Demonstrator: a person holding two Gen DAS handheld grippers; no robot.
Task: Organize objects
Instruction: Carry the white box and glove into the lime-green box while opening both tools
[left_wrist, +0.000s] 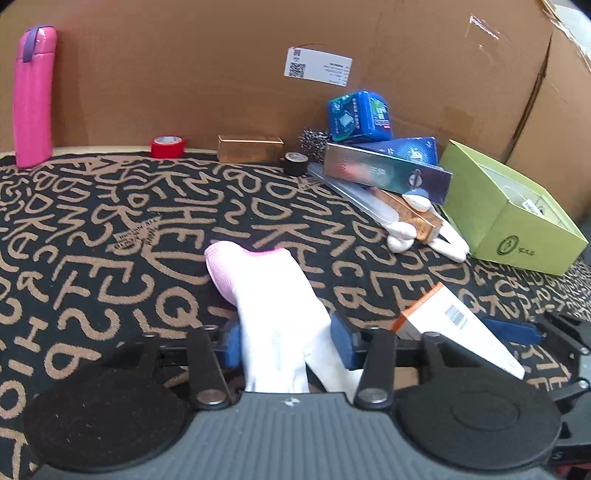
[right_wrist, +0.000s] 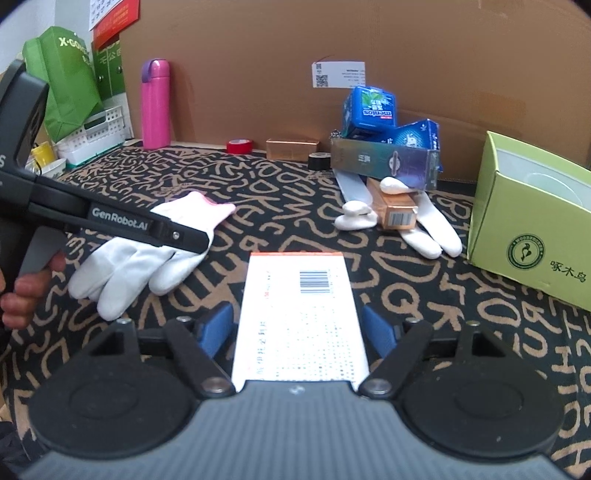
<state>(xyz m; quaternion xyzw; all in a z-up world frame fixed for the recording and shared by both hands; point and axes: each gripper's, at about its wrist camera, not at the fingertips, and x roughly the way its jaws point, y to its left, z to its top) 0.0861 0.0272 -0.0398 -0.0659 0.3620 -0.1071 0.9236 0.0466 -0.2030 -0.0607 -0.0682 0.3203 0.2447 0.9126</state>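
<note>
My left gripper (left_wrist: 286, 341) is shut on a white glove with a pink cuff (left_wrist: 273, 295), which hangs between its blue pads; the glove also shows in the right wrist view (right_wrist: 147, 251), under the left gripper's arm (right_wrist: 110, 221). My right gripper (right_wrist: 299, 328) holds a white box with an orange edge and a barcode (right_wrist: 301, 314) between its blue pads. That box shows in the left wrist view (left_wrist: 458, 325) at the right. A second white glove (right_wrist: 424, 229) lies under a pile of boxes at the back right.
The table wears a black cloth with tan letters (left_wrist: 110, 240). At the back stand a pink bottle (left_wrist: 33, 96), red tape (left_wrist: 168, 146), a gold box (left_wrist: 249, 148), black tape (left_wrist: 295, 163) and blue boxes (left_wrist: 360, 116). A green open box (left_wrist: 513, 206) sits right. A cardboard wall (left_wrist: 184, 74) closes the back.
</note>
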